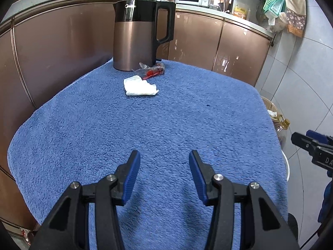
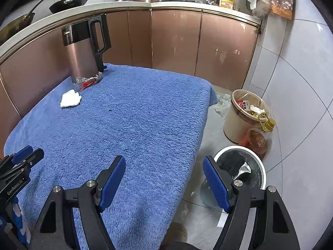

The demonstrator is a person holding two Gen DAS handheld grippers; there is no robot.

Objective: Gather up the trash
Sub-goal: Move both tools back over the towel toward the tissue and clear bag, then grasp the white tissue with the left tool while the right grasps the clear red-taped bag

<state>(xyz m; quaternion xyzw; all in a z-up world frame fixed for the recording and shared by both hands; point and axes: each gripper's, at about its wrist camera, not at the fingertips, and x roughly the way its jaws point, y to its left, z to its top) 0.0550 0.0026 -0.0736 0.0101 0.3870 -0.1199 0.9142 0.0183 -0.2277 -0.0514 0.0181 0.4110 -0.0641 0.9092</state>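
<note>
Blue towel covers the table [image 1: 187, 125]. In the left wrist view, the tissue [image 1: 140, 85] and wrapper [image 1: 153, 70] lie upper centre, well ahead of the left gripper [image 1: 164, 177], jaws apart and empty. In the right wrist view, both lie upper left, farther from the right gripper [image 2: 164, 181], jaws apart; the left seems nearer.

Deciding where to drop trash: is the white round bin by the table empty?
Not empty: the white round bin holds a crumpled silvery wrapper on its dark liner.
</note>
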